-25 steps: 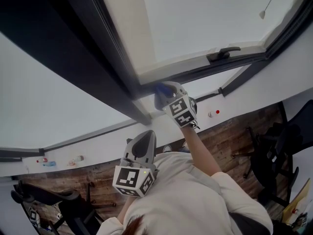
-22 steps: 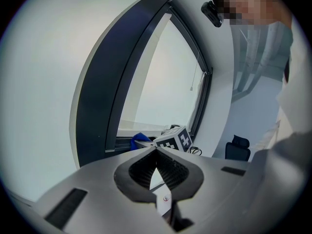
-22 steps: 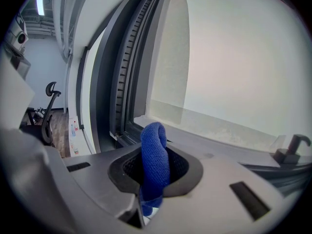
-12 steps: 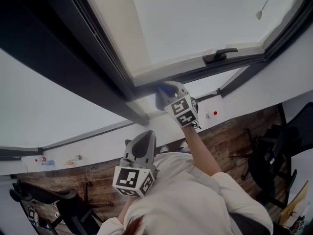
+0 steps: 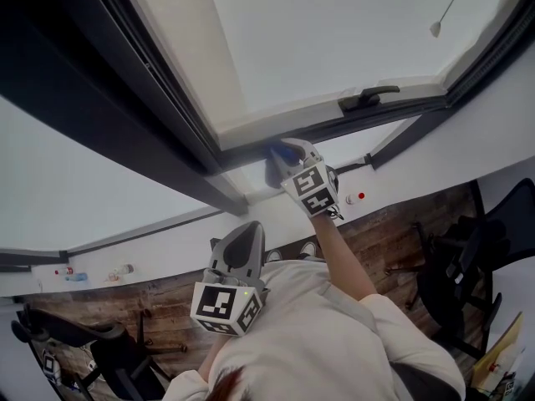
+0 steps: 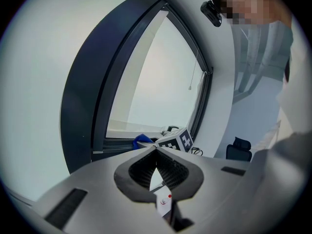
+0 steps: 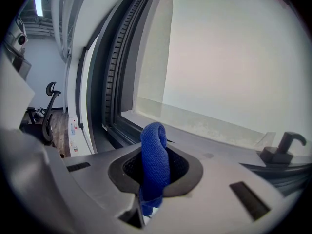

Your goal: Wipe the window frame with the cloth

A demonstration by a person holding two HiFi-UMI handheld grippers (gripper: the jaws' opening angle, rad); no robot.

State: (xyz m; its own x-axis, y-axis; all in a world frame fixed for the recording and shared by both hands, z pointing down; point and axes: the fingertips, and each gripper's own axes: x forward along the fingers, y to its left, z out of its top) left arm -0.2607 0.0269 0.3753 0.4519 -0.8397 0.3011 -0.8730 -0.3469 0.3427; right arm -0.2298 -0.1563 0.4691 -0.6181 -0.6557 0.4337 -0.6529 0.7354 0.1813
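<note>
A blue cloth (image 7: pixel 155 159) is folded between the jaws of my right gripper (image 7: pixel 155 152), which is shut on it. In the head view that gripper (image 5: pixel 282 153) presses the cloth (image 5: pixel 282 150) against the dark lower rail of the window frame (image 5: pixel 334 125), near the frame's left corner. A black window handle (image 5: pixel 369 97) sits on the rail to the right of it. My left gripper (image 5: pixel 243 242) hangs lower, near the person's chest, its jaws shut with nothing between them. From the left gripper view the cloth (image 6: pixel 143 140) and the right gripper's marker cube (image 6: pixel 176 140) show on the rail.
A thick dark frame post (image 5: pixel 125 107) runs diagonally to the left of the cloth. A white sill (image 5: pixel 159 236) with small bottles lies below. Office chairs (image 5: pixel 468 266) stand on the wooden floor at right. A blind cord (image 5: pixel 447 11) hangs in the pane.
The right gripper holds the cloth at the same spot on the rail. The view has shifted slightly, so the window sits a little further left and up. The left gripper has not moved.
</note>
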